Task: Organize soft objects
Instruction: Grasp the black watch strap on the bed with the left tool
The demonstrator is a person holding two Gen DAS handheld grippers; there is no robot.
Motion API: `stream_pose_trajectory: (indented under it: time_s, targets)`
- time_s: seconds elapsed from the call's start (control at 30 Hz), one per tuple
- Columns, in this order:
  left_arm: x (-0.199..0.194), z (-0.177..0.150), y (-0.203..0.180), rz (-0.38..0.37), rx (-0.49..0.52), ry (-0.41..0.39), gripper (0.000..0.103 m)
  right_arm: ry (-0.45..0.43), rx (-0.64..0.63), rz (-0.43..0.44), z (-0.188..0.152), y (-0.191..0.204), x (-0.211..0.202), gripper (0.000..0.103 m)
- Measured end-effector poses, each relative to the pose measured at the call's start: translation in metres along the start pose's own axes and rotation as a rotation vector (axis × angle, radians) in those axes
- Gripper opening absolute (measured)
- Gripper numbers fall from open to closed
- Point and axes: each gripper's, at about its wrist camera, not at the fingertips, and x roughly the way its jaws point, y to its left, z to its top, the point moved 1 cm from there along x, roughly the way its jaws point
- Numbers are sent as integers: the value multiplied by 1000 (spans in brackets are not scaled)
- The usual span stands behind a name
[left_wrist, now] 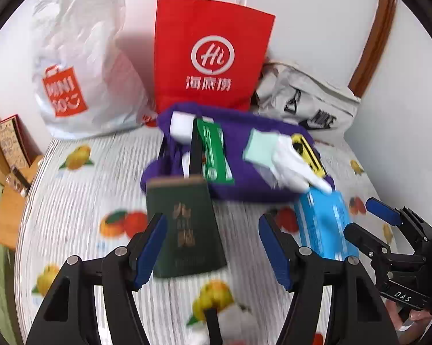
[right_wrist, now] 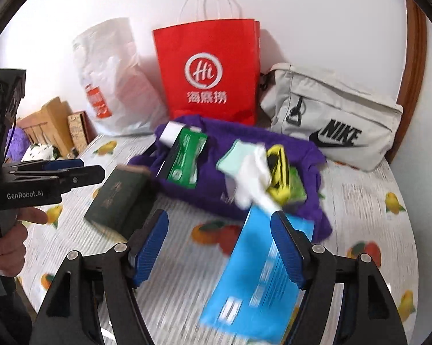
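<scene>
purple cloth lies heaped with small items on the fruit-print bedsheet before the red bag, while left gripper and right gripper hover with fingers apart, gripping nothing.

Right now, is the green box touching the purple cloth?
Touching. The right wrist view shows the green box resting directly on the purple cloth, with no gap beneath it.

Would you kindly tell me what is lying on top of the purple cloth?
On the purple cloth lie a green packet, a white block, a pale green sheet, a white glove and something yellow. Whatever sits beneath the cloth is covered.
</scene>
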Motion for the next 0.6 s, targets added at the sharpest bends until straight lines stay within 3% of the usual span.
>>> stream_pose_trajectory:
  time_s: [0.2, 0.33, 0.6]
  targets:
    - [-7, -50, -3, 31, 1, 41, 64, 46, 24, -3, -42, 10, -18, 73]
    - [-4, -81, -2, 3, -21, 83, 64, 81, 11, -17, -67, 17, -25, 73]
    - [-2, -130, 1, 34, -8, 109, 64, 73, 14, -20, -103, 22, -40, 73]
